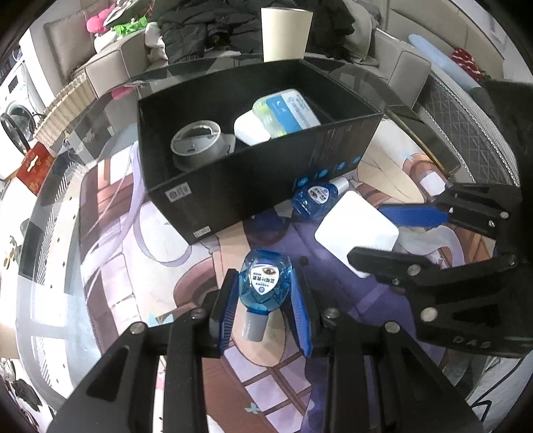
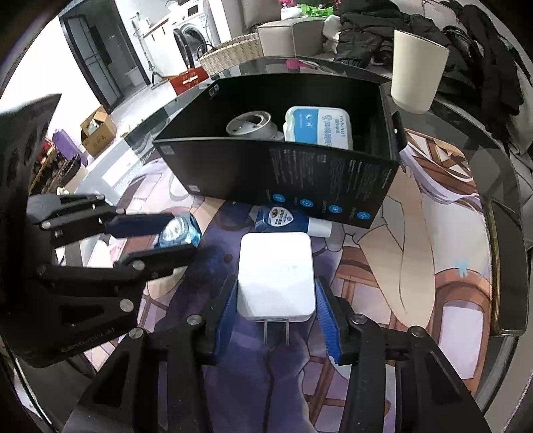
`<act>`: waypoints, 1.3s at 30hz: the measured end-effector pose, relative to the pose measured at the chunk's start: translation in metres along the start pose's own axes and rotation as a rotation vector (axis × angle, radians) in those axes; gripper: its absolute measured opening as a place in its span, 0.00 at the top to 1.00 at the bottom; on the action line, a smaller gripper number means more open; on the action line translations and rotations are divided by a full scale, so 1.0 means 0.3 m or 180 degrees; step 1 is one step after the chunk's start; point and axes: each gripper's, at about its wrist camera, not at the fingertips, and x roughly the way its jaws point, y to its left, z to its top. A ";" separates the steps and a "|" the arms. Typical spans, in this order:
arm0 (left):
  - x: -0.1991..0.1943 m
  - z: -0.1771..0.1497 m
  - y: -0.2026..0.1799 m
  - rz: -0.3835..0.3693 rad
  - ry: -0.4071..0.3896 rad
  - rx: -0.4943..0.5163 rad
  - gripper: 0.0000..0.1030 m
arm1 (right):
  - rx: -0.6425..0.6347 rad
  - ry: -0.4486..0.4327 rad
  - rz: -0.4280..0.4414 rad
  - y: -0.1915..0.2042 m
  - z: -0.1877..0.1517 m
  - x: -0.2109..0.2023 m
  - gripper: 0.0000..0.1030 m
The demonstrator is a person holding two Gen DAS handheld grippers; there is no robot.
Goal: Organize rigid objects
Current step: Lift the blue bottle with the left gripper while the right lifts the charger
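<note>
My left gripper point(image 1: 265, 286) is shut on a blue eye-drop bottle point(image 1: 265, 283), grey cap towards the camera; it also shows in the right wrist view point(image 2: 178, 231). My right gripper point(image 2: 276, 283) is shut on a white plug adapter point(image 2: 276, 273), prongs towards the camera; it also shows in the left wrist view point(image 1: 356, 228). A second blue bottle point(image 1: 314, 198) lies against the front wall of the open black box point(image 1: 253, 180), seen too in the right wrist view point(image 2: 283, 216). The box holds a grey tape roll point(image 1: 196, 143), a white case point(image 1: 251, 128) and a blue-labelled pack point(image 1: 289, 111).
A beige cup point(image 1: 286, 33) stands behind the box. The glass table carries a printed mat point(image 1: 186, 273). A sofa with dark clothes point(image 1: 206, 30) lies beyond. A red box point(image 1: 33, 168) sits at the table's left edge, a black-framed object point(image 2: 506, 266) at its right.
</note>
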 end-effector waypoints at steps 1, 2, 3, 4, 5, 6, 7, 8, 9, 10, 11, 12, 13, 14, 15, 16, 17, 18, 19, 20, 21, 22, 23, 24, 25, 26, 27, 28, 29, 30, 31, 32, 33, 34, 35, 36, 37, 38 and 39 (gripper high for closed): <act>0.003 0.000 0.001 -0.0010 0.0012 -0.0009 0.71 | 0.0024 -0.0030 0.0014 -0.002 0.002 -0.006 0.56; 0.004 0.002 0.000 -0.0010 0.0014 -0.0014 0.71 | 0.0035 -0.0050 0.0003 -0.002 0.005 -0.012 0.56; 0.004 0.003 -0.001 -0.0006 0.0013 -0.0013 0.71 | 0.0036 -0.0076 -0.0007 -0.002 0.007 -0.018 0.56; 0.004 0.003 -0.001 -0.0003 0.0010 -0.0012 0.71 | 0.0033 -0.0088 -0.0011 0.001 0.008 -0.020 0.56; 0.004 0.003 0.001 -0.0003 0.0009 -0.0017 0.71 | 0.0035 -0.0086 -0.0012 0.002 0.010 -0.016 0.56; 0.005 0.003 0.002 -0.0005 0.0012 -0.0023 0.71 | 0.0032 -0.0072 -0.0016 0.004 0.011 -0.010 0.55; 0.005 0.003 0.004 -0.0004 0.0014 -0.0028 0.71 | 0.0027 -0.0059 -0.0019 0.007 0.011 -0.002 0.55; 0.004 0.002 0.003 -0.0003 0.0014 -0.0027 0.71 | 0.0018 -0.0046 -0.0028 0.009 0.010 0.005 0.54; 0.003 0.001 0.003 -0.0004 0.0013 -0.0023 0.71 | 0.0002 -0.0034 -0.0045 0.014 0.010 0.012 0.54; 0.003 0.001 0.002 -0.0003 0.0013 -0.0020 0.71 | -0.0015 -0.0029 -0.0066 0.016 0.010 0.018 0.53; 0.003 0.000 0.002 -0.0003 0.0012 -0.0016 0.71 | -0.0036 -0.0019 -0.0090 0.019 0.010 0.024 0.53; 0.003 -0.001 0.003 -0.0005 0.0013 -0.0014 0.71 | -0.0049 -0.0007 -0.0106 0.020 0.010 0.031 0.53; 0.004 0.000 0.003 -0.0006 0.0016 -0.0013 0.71 | -0.0051 0.0016 -0.0111 0.020 0.010 0.038 0.53; 0.004 0.000 0.005 -0.0008 0.0020 -0.0015 0.71 | -0.0053 0.0037 -0.0112 0.017 0.011 0.044 0.53; 0.005 0.000 0.005 -0.0010 0.0023 -0.0017 0.71 | -0.0062 0.0066 -0.0120 0.019 0.009 0.051 0.53; 0.005 0.000 0.006 -0.0014 0.0026 -0.0020 0.71 | -0.0077 0.0088 -0.0132 0.019 0.006 0.056 0.54; 0.004 0.000 0.006 -0.0012 0.0025 -0.0020 0.71 | -0.0113 0.0077 -0.0150 0.023 0.004 0.056 0.55; 0.002 0.000 0.006 -0.0012 0.0020 -0.0018 0.71 | -0.0133 0.0081 -0.0153 0.025 0.003 0.057 0.55; 0.000 0.000 0.004 -0.0013 0.0012 -0.0017 0.71 | -0.0142 0.0087 -0.0144 0.027 0.002 0.057 0.55; -0.001 0.002 0.002 -0.0012 0.0004 -0.0019 0.71 | -0.0132 0.0084 -0.0134 0.026 0.000 0.056 0.56; -0.005 0.003 0.002 -0.0016 -0.0006 -0.0019 0.71 | -0.0127 0.0077 -0.0139 0.025 -0.001 0.053 0.56; -0.008 0.004 0.002 -0.0019 -0.0018 -0.0016 0.71 | -0.0133 0.0064 -0.0147 0.026 -0.002 0.050 0.56; -0.013 0.005 0.000 -0.0018 -0.0039 -0.0011 0.71 | -0.0134 0.0050 -0.0136 0.026 -0.002 0.045 0.56; -0.017 0.005 -0.001 -0.0013 -0.0056 -0.0006 0.71 | -0.0122 0.0031 -0.0118 0.025 -0.003 0.039 0.56; -0.022 0.006 -0.002 -0.0012 -0.0077 -0.0003 0.71 | -0.0119 0.0019 -0.0114 0.024 -0.004 0.036 0.56; -0.030 0.008 -0.004 -0.0016 -0.0108 0.0000 0.71 | -0.0116 0.0003 -0.0107 0.024 -0.003 0.031 0.56; -0.036 0.011 -0.006 -0.0015 -0.0132 0.0001 0.71 | -0.0112 -0.0015 -0.0099 0.024 -0.004 0.023 0.56; -0.049 0.013 -0.007 -0.0013 -0.0177 0.0001 0.71 | -0.0108 -0.0035 -0.0093 0.024 -0.004 0.015 0.56; -0.059 0.015 -0.009 -0.0018 -0.0213 0.0004 0.71 | -0.0105 -0.0055 -0.0087 0.023 -0.004 0.004 0.56; -0.070 0.017 -0.010 -0.0021 -0.0253 0.0005 0.71 | -0.0104 -0.0086 -0.0081 0.025 -0.004 -0.005 0.56; -0.080 0.020 -0.010 -0.0022 -0.0288 0.0004 0.71 | -0.0104 -0.0126 -0.0078 0.027 -0.002 -0.017 0.56; -0.093 0.022 -0.008 -0.0016 -0.0332 0.0004 0.71 | -0.0107 -0.0164 -0.0078 0.029 0.000 -0.028 0.56; -0.105 0.024 -0.007 -0.0017 -0.0374 0.0000 0.71 | -0.0110 -0.0221 -0.0084 0.032 0.000 -0.044 0.56; -0.119 0.025 -0.005 -0.0023 -0.0425 -0.0002 0.71 | -0.0113 -0.0278 -0.0084 0.034 0.003 -0.058 0.56; -0.136 0.029 -0.003 -0.0033 -0.0482 -0.0008 0.71 | -0.0119 -0.0337 -0.0087 0.036 0.005 -0.074 0.57; -0.149 0.034 -0.001 -0.0040 -0.0524 -0.0020 0.71 | -0.0122 -0.0399 -0.0100 0.038 0.007 -0.092 0.57; -0.171 0.036 0.001 -0.0049 -0.0602 -0.0037 0.71 | -0.0115 -0.0445 -0.0109 0.042 0.009 -0.106 0.57; -0.183 0.039 0.002 -0.0037 -0.0659 -0.0042 0.71 | -0.0117 -0.0521 -0.0124 0.045 0.010 -0.126 0.57; -0.203 0.040 0.003 -0.0021 -0.0741 -0.0046 0.71 | -0.0133 -0.0617 -0.0141 0.049 0.008 -0.148 0.57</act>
